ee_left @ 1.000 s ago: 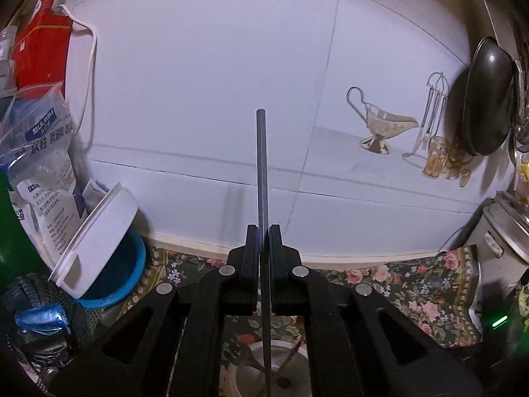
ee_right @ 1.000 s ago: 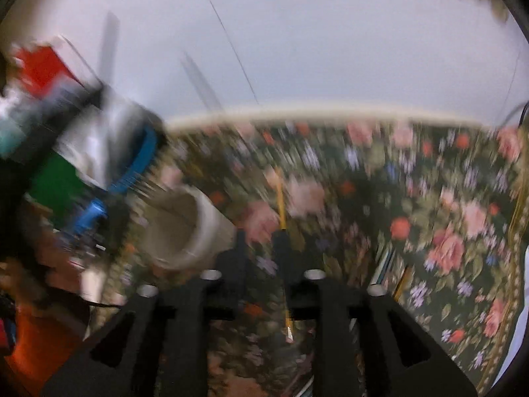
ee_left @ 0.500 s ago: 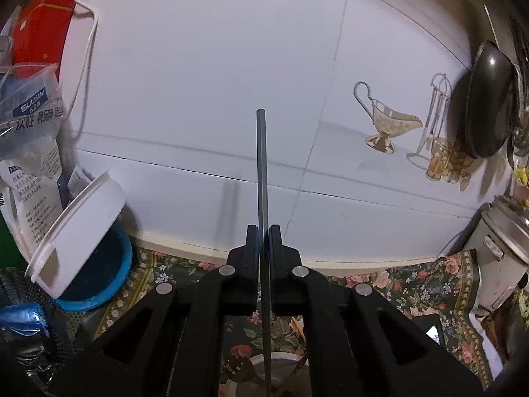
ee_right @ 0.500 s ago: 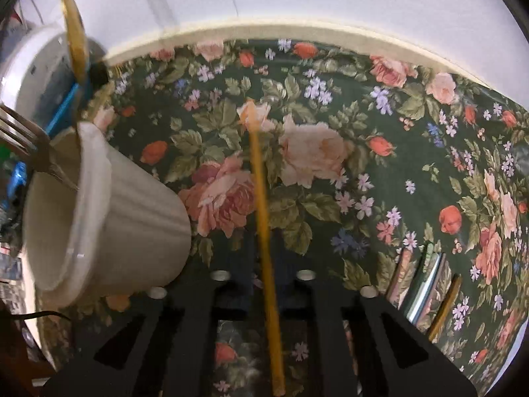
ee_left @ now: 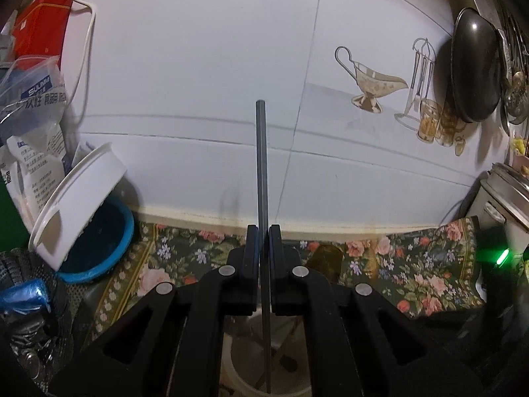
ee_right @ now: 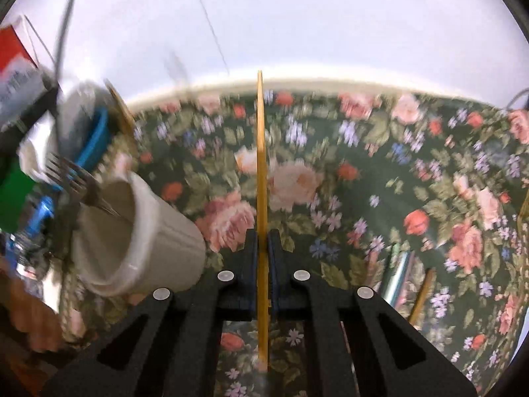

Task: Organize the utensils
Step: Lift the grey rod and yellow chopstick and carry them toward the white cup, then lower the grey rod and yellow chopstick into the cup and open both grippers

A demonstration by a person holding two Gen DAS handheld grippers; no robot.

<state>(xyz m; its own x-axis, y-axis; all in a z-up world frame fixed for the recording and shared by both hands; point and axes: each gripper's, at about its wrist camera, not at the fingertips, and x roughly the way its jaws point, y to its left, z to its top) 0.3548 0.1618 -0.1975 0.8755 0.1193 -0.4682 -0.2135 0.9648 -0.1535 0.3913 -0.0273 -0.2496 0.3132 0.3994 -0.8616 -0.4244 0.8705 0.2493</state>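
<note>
Two grippers each pinch one chopstick: the left gripper (ee_left: pixel 263 231) clamps a dark grey chopstick (ee_left: pixel 261 165) standing upright above the white cup (ee_left: pixel 244 357). The right gripper (ee_right: pixel 263 235) clamps a yellow chopstick (ee_right: pixel 260 152) pointing to 12 o'clock over the floral tablecloth (ee_right: pixel 363 182), with the fork-holding cup (ee_right: pixel 148 238) at its 9 o'clock.

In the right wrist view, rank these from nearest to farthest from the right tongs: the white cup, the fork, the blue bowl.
From the right tongs, which grip a yellow chopstick:
1. White cup, just left of the tongs on the floral cloth.
2. Fork, standing in the cup's far side, tines up.
3. Blue bowl, farther left, behind the cup near the wall.
</note>
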